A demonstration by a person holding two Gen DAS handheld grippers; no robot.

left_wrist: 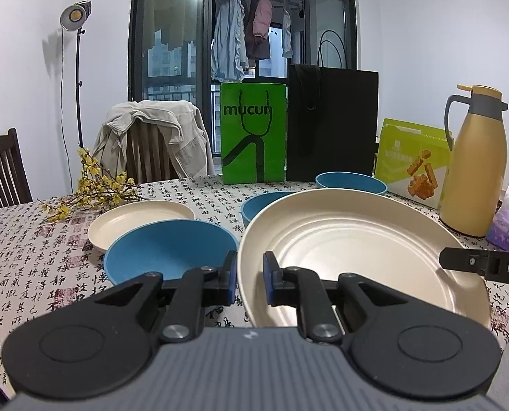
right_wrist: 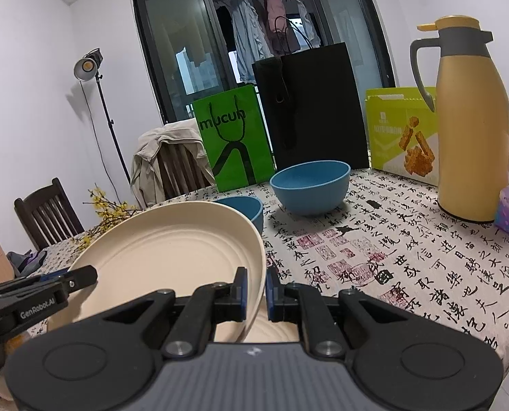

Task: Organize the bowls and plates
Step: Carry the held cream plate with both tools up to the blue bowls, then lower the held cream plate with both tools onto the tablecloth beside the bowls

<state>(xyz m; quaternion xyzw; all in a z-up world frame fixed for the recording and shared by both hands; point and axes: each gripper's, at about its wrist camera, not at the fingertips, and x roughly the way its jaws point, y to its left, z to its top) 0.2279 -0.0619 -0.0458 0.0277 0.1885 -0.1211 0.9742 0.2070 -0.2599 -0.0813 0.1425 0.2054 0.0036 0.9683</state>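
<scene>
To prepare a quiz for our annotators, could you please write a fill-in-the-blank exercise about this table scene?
1. The left gripper and right gripper are both shut on the rim of the large ___ plate.
2. The green bag bears the word ___.
3. The light jacket hangs over a ___.
4. The yellow jug has a ___ handle.
Missing words: cream; mucun; chair; grey.

The left gripper [left_wrist: 250, 274] and right gripper [right_wrist: 256, 286] share black linkage arms, silver screws, blue pads, ribbed grey bodies; one side reads "GenRobot.AI".
</scene>
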